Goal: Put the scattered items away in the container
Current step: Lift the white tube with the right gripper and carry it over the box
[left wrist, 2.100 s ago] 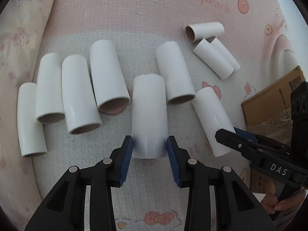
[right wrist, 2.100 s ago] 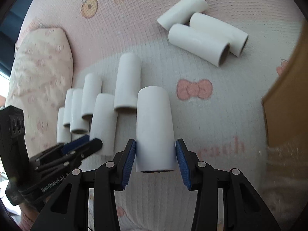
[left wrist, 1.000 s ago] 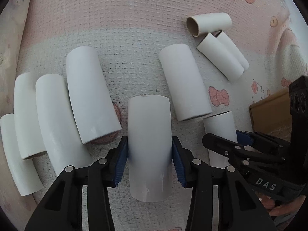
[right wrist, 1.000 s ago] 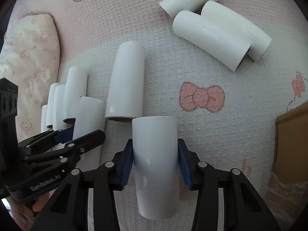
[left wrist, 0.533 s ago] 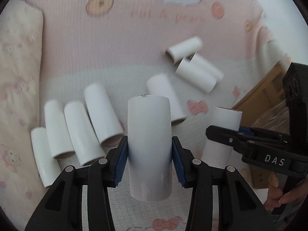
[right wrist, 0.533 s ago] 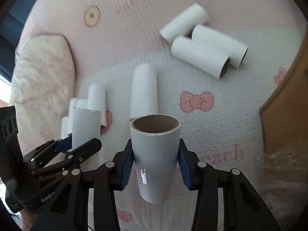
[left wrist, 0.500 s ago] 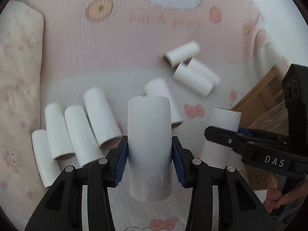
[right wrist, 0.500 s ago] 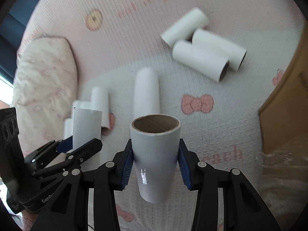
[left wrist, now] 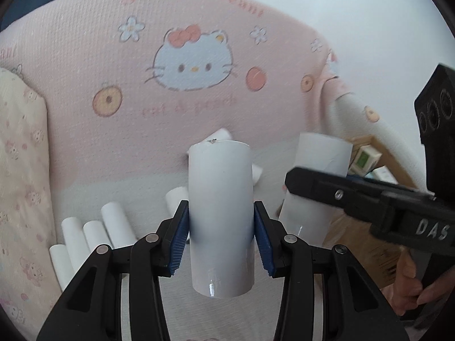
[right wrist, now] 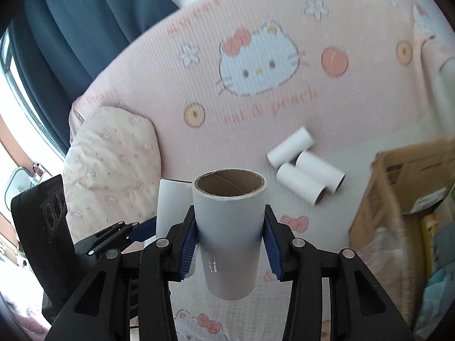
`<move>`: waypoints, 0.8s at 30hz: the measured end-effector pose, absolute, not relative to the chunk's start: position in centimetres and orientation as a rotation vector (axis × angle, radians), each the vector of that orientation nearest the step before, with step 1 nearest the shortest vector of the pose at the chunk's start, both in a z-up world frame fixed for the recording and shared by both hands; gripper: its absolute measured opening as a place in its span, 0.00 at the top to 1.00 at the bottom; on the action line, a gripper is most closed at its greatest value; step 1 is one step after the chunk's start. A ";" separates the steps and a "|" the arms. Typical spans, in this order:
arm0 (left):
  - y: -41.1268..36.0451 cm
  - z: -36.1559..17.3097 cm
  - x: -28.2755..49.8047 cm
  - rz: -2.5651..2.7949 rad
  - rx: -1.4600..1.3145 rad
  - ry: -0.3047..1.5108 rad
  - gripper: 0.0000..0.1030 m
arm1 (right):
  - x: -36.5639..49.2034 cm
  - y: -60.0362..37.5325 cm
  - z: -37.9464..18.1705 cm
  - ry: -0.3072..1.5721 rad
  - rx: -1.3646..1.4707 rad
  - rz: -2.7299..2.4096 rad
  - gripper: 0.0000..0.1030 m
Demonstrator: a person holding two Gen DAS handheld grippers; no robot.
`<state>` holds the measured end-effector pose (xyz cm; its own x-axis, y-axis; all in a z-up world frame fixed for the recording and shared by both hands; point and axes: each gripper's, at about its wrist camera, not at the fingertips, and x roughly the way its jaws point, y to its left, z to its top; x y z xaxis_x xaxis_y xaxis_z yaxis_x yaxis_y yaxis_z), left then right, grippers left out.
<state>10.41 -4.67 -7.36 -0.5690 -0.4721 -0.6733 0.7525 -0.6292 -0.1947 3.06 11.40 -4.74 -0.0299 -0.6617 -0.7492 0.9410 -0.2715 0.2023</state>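
Two grippers (left wrist: 221, 237) (right wrist: 229, 243) each hold one tube (left wrist: 220, 216) (right wrist: 229, 233); seven tubes (right wrist: 301, 182) lie on the blanket (left wrist: 85, 65); one cardboard box (right wrist: 398, 187).

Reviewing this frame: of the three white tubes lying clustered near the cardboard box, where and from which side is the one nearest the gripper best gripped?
Judging from the right wrist view, take the nearest tube across its round middle, coming from above, one of the fingers on each long flank. It lies flat on the blanket with a neighbouring tube tight along one flank, so entering from its open end nearest the box may be cleaner.
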 end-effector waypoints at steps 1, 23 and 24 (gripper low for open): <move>-4.6 -7.0 10.4 -2.208 0.752 0.613 0.54 | 2.9 11.8 -4.2 0.425 0.907 -1.640 0.61; 0.0 0.8 -3.6 -2.713 0.803 0.384 0.54 | -6.4 20.4 4.7 0.504 0.843 -1.816 0.61; 0.3 0.8 -4.3 -2.725 0.817 0.364 0.54 | -7.1 20.5 4.6 0.521 0.867 -1.818 0.61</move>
